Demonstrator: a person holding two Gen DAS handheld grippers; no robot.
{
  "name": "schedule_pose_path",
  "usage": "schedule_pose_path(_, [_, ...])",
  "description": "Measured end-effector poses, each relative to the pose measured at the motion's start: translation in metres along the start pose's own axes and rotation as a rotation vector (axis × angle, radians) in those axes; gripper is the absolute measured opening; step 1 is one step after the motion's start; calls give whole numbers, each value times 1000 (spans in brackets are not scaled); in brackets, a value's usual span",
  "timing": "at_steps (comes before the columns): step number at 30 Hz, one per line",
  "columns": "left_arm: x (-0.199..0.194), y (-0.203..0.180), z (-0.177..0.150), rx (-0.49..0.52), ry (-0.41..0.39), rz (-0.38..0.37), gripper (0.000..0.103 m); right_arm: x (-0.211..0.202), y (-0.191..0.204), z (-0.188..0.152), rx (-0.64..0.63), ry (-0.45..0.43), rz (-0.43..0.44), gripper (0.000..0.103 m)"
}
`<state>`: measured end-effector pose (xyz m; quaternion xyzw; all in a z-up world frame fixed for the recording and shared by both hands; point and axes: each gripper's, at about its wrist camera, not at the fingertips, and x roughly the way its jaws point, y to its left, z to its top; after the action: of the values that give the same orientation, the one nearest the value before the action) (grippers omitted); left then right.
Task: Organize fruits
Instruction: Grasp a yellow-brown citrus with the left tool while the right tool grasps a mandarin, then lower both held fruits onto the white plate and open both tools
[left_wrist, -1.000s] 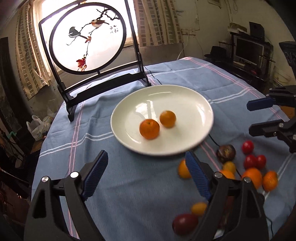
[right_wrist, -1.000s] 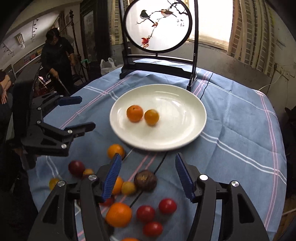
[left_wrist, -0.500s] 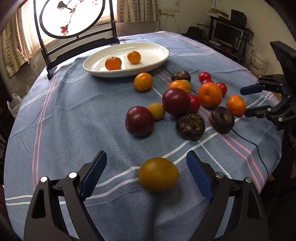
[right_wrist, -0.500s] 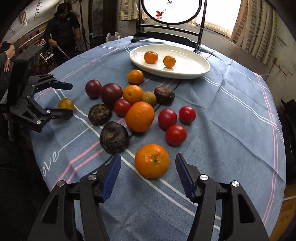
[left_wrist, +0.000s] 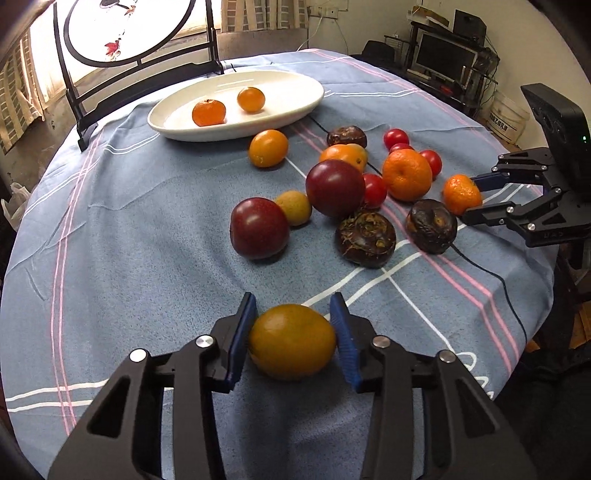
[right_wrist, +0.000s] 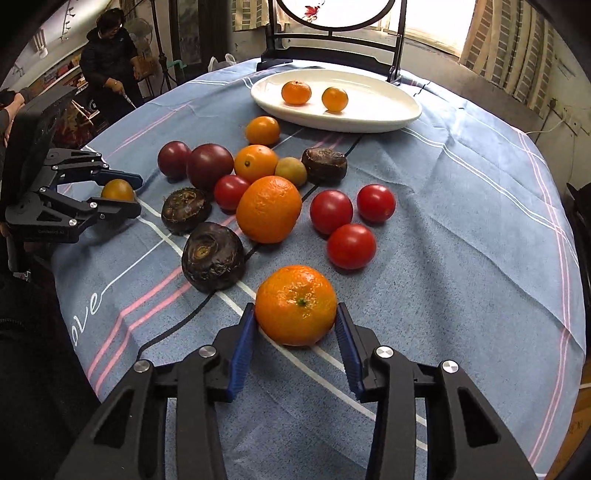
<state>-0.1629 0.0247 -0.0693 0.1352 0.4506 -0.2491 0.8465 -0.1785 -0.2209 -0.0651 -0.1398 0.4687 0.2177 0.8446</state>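
— Left wrist view: what did your left gripper (left_wrist: 293, 334) have?

— You had its jaws just closing around the dull yellow-orange fruit (left_wrist: 291, 341) at the near edge of the bench (left_wrist: 129, 229). Both blue pads (left_wrist: 240, 338) sat against its sides, and the fruit still rested on the blue striped cloth (left_wrist: 147, 258).

— And your right gripper (right_wrist: 295, 339)?

— Its jaws had just been closing too — you had them narrowed onto the bright mandarin (right_wrist: 296, 304), a pad touching each flank, with the mandarin down on the cloth at the bench's near side.

— Where was the rest?

— Between your two grippers lay the loose pile: two dark red plums (left_wrist: 334, 187), three dark brown wrinkled fruits (left_wrist: 365, 239), a large orange (right_wrist: 269, 209), smaller orange ones and several red tomatoes (right_wrist: 351, 246). Farther back stood the white plate (left_wrist: 295, 107) with two small oranges (left_wrist: 209, 112) in it — and behind that a round painted screen (left_wrist: 129, 33) on a black stand.
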Motion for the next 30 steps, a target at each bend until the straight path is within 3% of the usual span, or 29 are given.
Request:
schedule_pose_path(8, [-18, 16, 40, -33, -86, 26, 41, -18, -10, 27, 8, -74, 23, 42])
schedule_pose_path(16, [-13, 41, 131, -69, -185, 108, 41, -27, -27, 109, -30, -200, -14, 42])
schedule_pose_path(23, [26, 67, 195, -116, -191, 173, 41, 15, -54, 182, 2, -201, -31, 43])
schedule_pose_path(30, [70, 84, 220, -145, -156, 255, 41, 67, -81, 219, 60, -146, -43, 43])
